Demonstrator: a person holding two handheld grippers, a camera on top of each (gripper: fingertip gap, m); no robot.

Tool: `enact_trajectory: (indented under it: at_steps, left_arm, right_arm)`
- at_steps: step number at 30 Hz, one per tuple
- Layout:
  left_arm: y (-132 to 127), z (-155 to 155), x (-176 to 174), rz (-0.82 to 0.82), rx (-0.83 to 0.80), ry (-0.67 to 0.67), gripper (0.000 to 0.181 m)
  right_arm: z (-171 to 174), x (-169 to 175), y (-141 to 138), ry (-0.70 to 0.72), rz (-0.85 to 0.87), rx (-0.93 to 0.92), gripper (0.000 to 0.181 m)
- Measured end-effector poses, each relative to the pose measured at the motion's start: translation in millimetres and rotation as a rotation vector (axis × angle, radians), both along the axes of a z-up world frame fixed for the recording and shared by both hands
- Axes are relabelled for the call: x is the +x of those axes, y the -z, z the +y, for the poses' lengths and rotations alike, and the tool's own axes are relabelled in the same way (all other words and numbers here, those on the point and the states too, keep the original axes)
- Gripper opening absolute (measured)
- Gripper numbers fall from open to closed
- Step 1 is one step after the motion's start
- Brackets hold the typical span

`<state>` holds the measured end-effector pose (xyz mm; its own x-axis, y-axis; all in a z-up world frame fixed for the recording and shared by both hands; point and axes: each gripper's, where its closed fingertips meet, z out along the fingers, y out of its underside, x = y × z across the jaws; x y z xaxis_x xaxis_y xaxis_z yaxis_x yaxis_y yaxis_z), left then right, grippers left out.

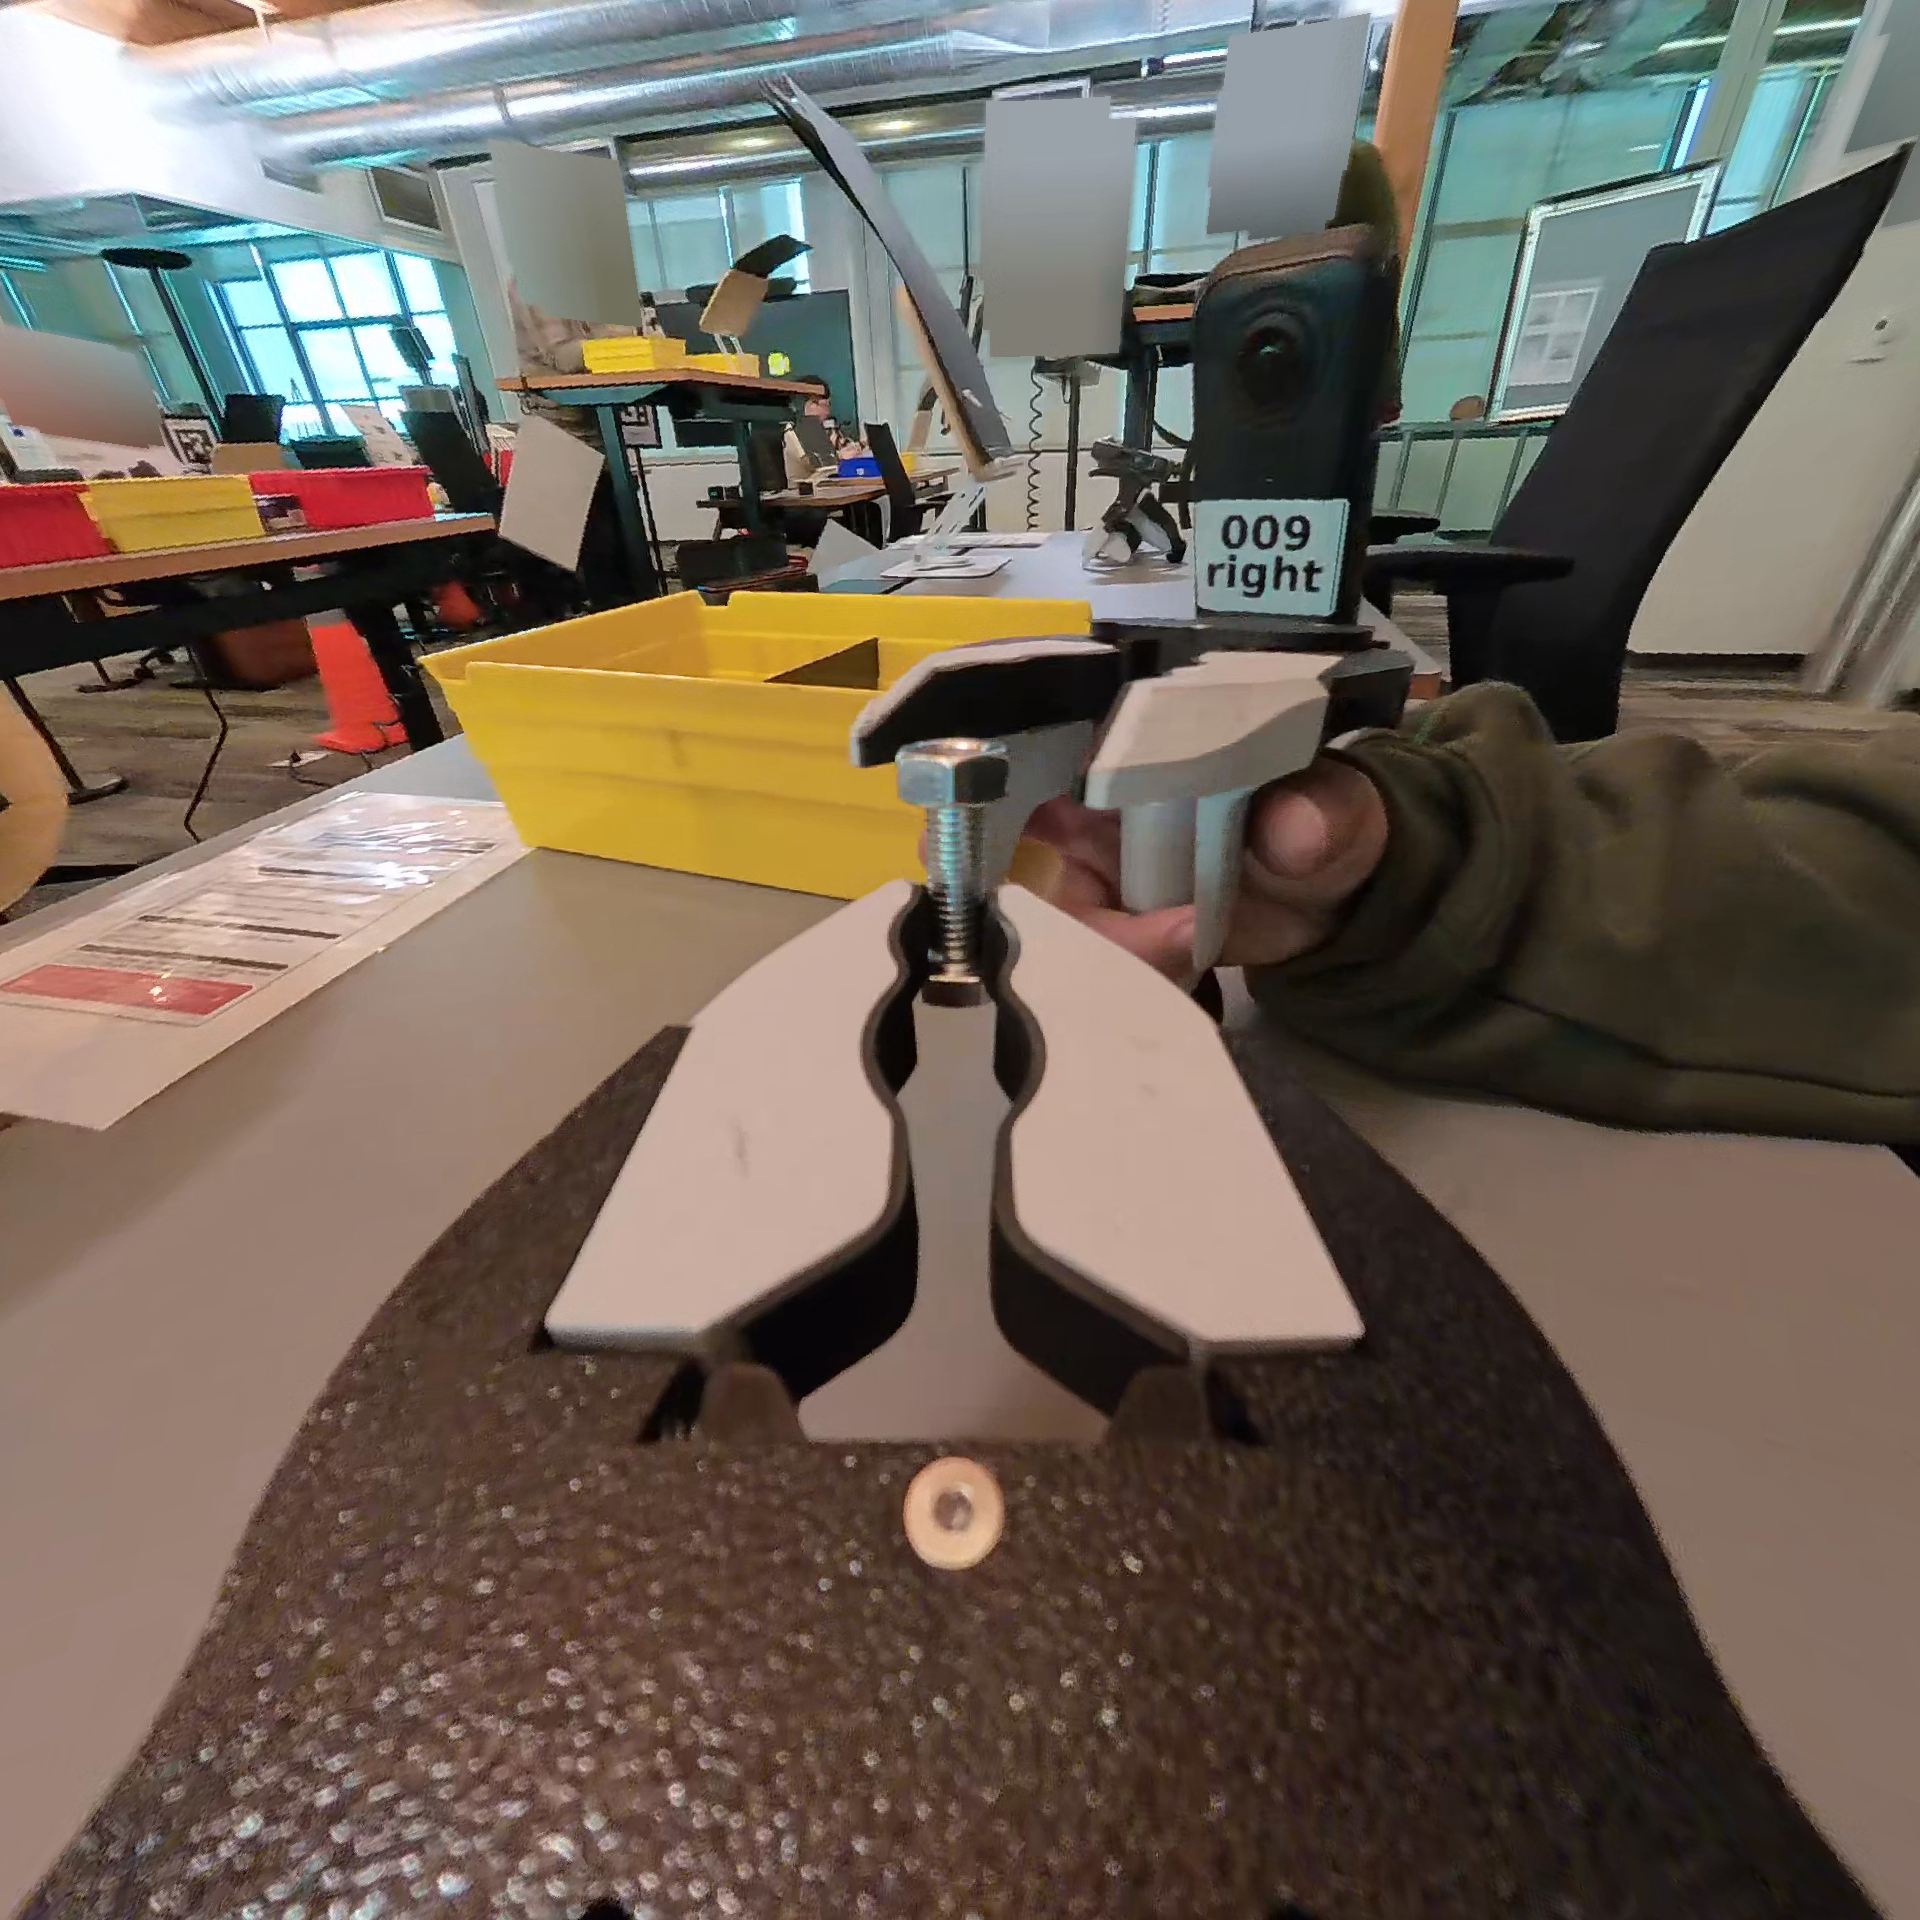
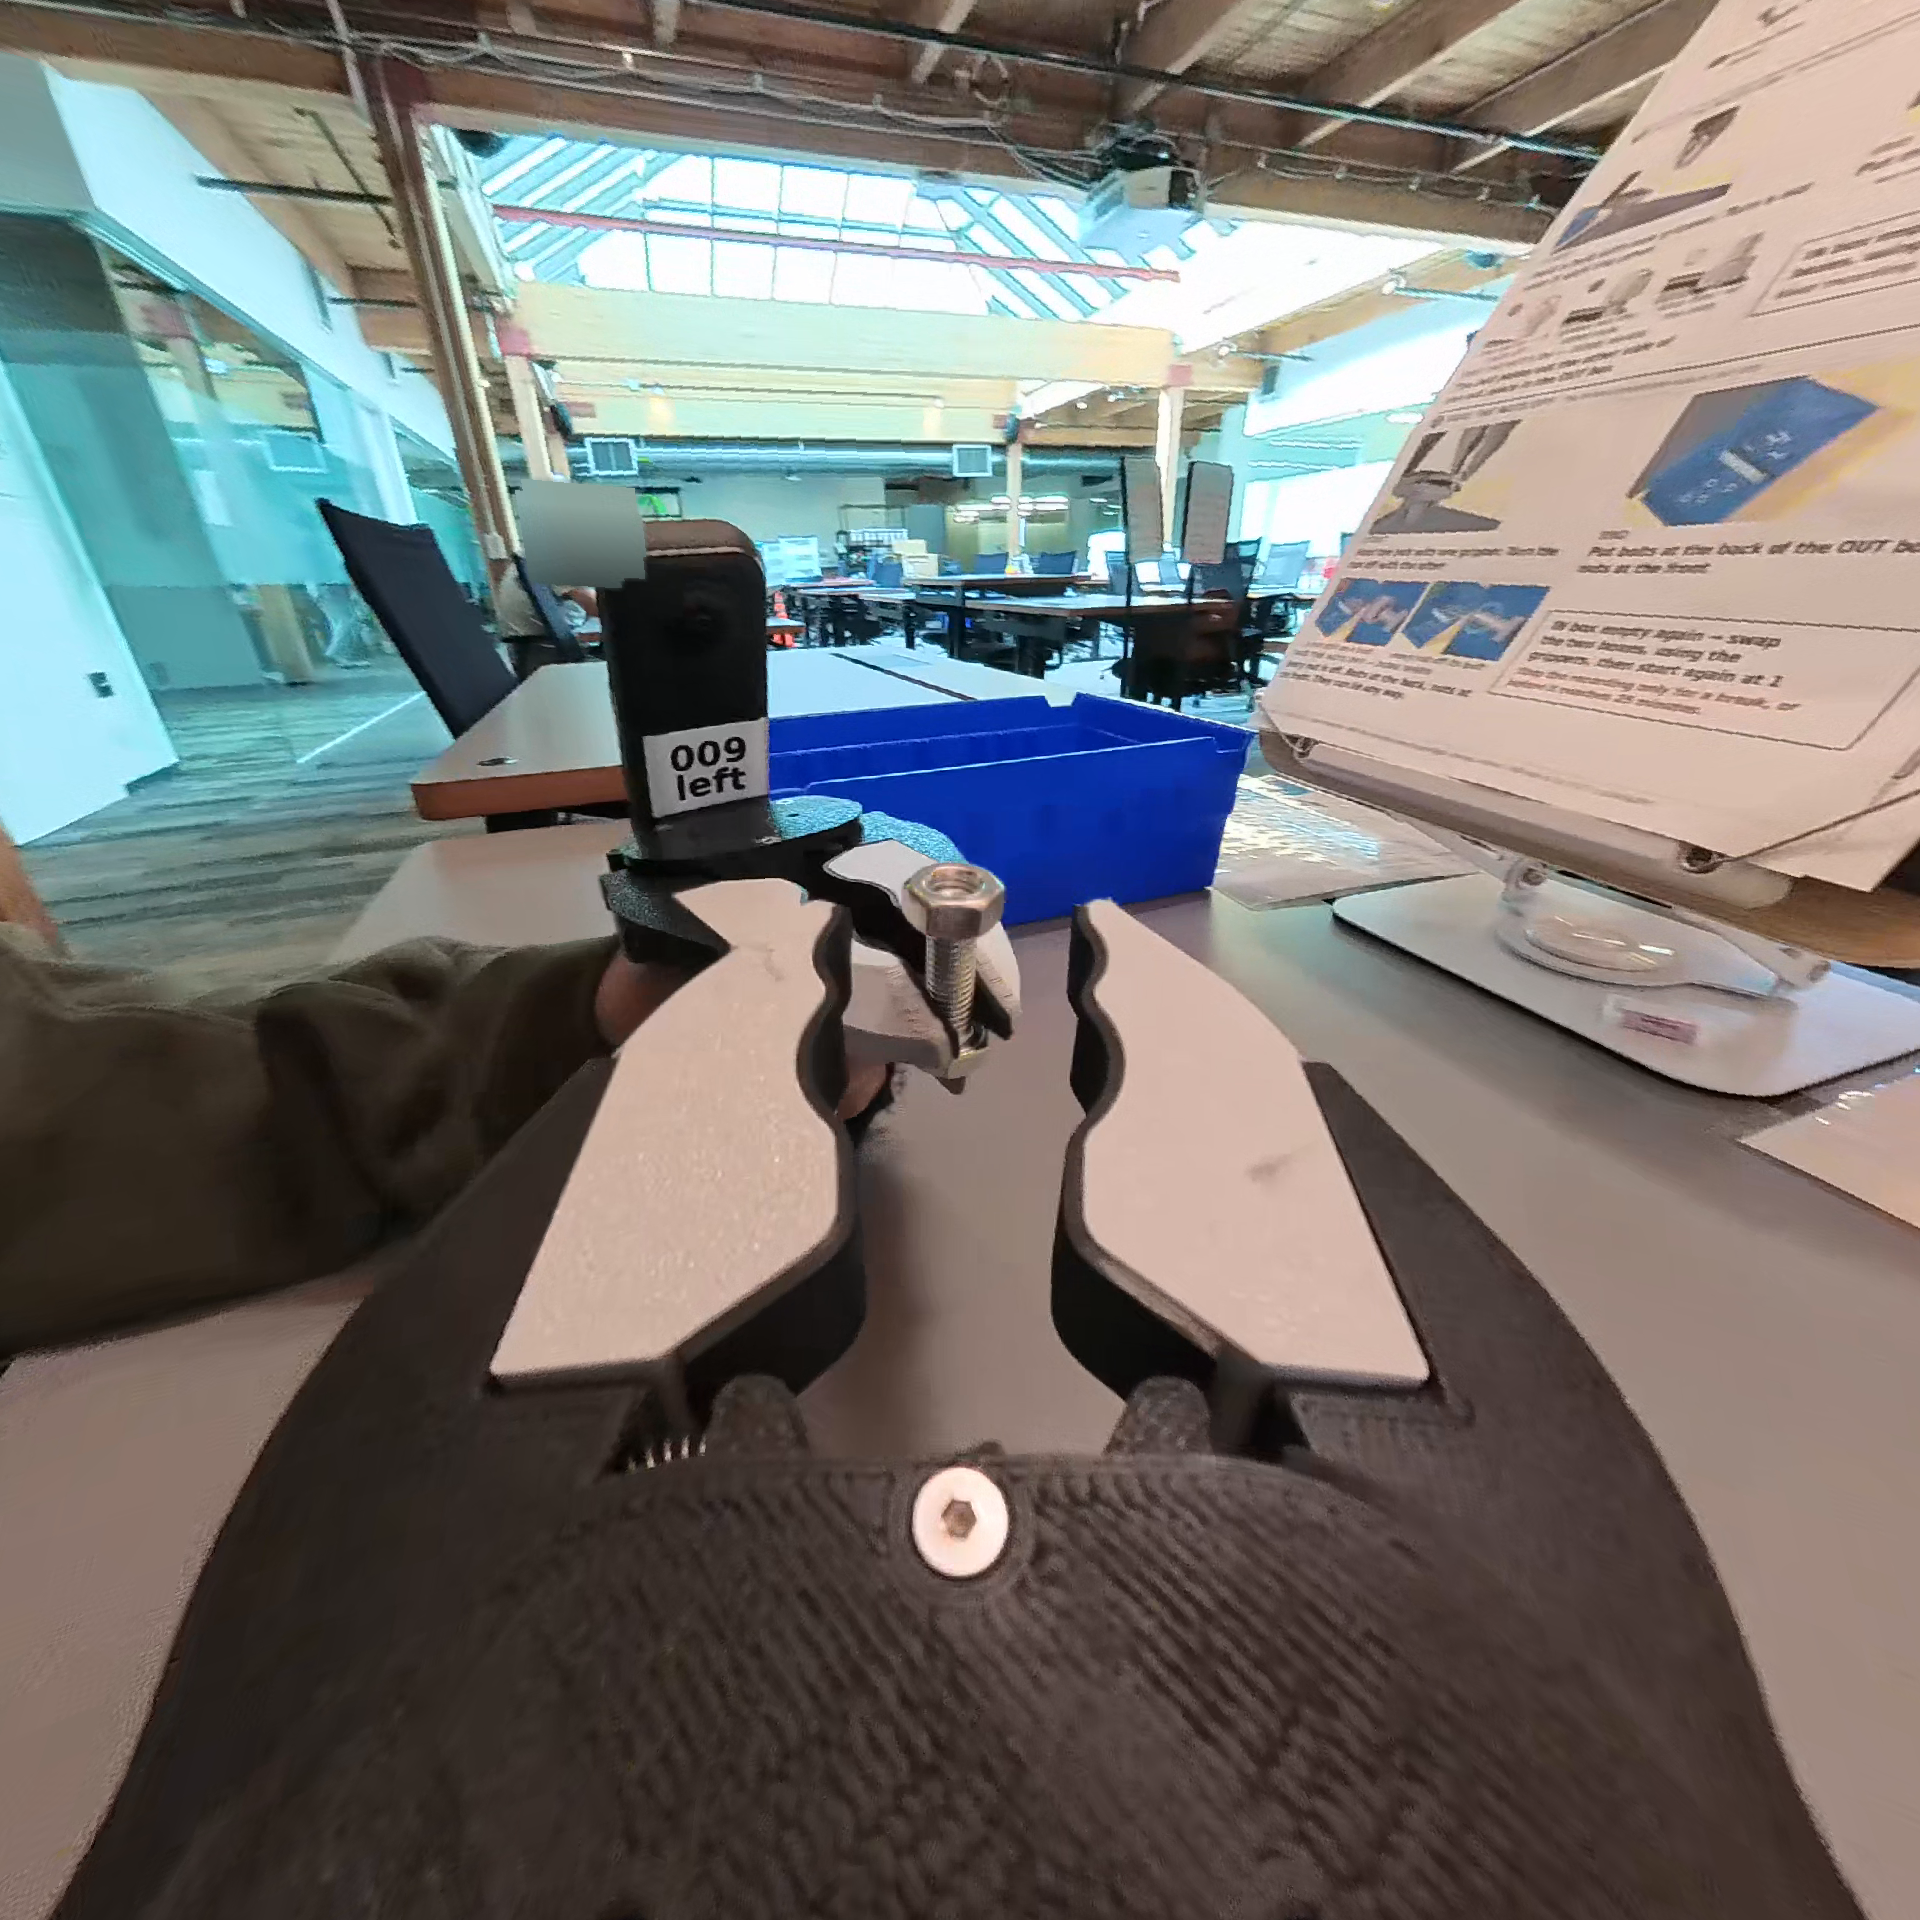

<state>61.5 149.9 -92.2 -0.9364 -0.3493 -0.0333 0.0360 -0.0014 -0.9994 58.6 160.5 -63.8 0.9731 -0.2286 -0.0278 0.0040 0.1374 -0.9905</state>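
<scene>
Silver hex bolt [image 1: 951, 862] upright, head up, lower threads pinched between left gripper [image 1: 951, 961] tips above grey table [image 1: 416, 1091]. Right gripper [image 2: 951, 997] spread wide, holding nothing, fingers [image 1: 1205, 727] just beside bolt head. Behind: yellow bin [image 1: 665, 748]; opposite side, blue bin [image 2: 1039, 800], document stand [image 2: 1621, 935]. Olive sleeve [image 1: 1610, 894] alongside.
</scene>
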Motion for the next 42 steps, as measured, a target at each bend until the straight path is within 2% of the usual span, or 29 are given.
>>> enact_trajectory:
  at_steps: [6, 9, 11, 14, 25, 28, 32, 42]
  left_arm:
    - [-0.3, -2.8, -0.1, -0.016, 0.019, -0.004, 0.009]
    - [2.7, -6.5, -1.5, -0.016, 0.040, 0.004, 0.009]
    - [3.9, -7.4, -1.3, -0.015, 0.048, 0.002, 0.009]
    - [4.5, -7.0, -3.2, -0.005, 0.050, 0.020, 0.009]
    - [-7.5, -18.6, -46.1, 0.052, -0.059, 0.341, 0.009]
    - [-6.2, -18.7, -39.5, 0.033, -0.038, 0.287, 0.009]
    - [-1.2, -16.4, -27.2, 0.036, -0.012, 0.205, 0.009]
    - [-3.8, -11.3, -22.1, 0.038, -0.031, 0.172, 0.009]
  right_arm:
    - [3.9, 5.0, -1.8, 0.065, 0.014, 0.021, 0.029]
    - [5.8, 5.4, 0.0, 0.068, 0.019, 0.014, 0.027]
    - [7.3, 2.0, 0.5, 0.047, 0.013, 0.009, 0.018]
    - [7.9, 0.6, 1.5, 0.027, 0.019, -0.012, 0.018]
    - [-1.2, -41.4, -9.4, -0.308, -0.035, 0.029, 0.018]
    - [-2.0, -40.7, -10.1, -0.304, -0.027, 0.028, 0.018]
    - [-1.1, -24.9, -4.5, -0.189, -0.016, 0.019, 0.018]
    - [-1.2, -19.3, -6.0, -0.144, -0.001, 0.033, 0.019]
